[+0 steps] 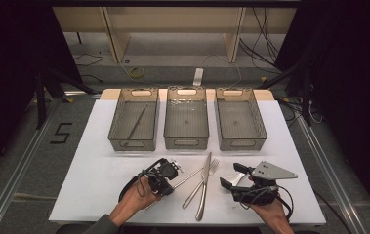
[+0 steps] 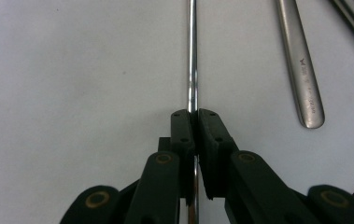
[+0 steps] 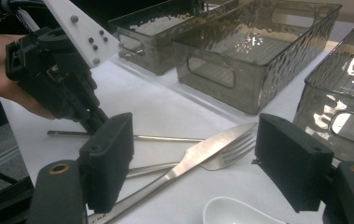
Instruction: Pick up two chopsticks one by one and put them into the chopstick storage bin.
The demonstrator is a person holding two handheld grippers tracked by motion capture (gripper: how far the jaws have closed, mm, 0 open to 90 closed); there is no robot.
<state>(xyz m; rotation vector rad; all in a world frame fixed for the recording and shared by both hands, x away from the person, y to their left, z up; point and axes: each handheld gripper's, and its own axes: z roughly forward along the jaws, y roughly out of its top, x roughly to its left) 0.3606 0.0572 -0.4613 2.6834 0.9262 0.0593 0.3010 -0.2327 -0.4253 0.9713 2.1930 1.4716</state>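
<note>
My left gripper is shut on a thin metal chopstick that lies on the white table; the rod runs out straight ahead between the pads. A knife and a fork lie crossed just right of it. My right gripper stands open, low over the table, above a white spoon. In the right gripper view the left gripper holds the chopstick beyond the knife.
Three smoky clear bins stand in a row at the back: the left bin holds one chopstick, the middle bin and the right bin look bare. Dark floor and cables surround the table.
</note>
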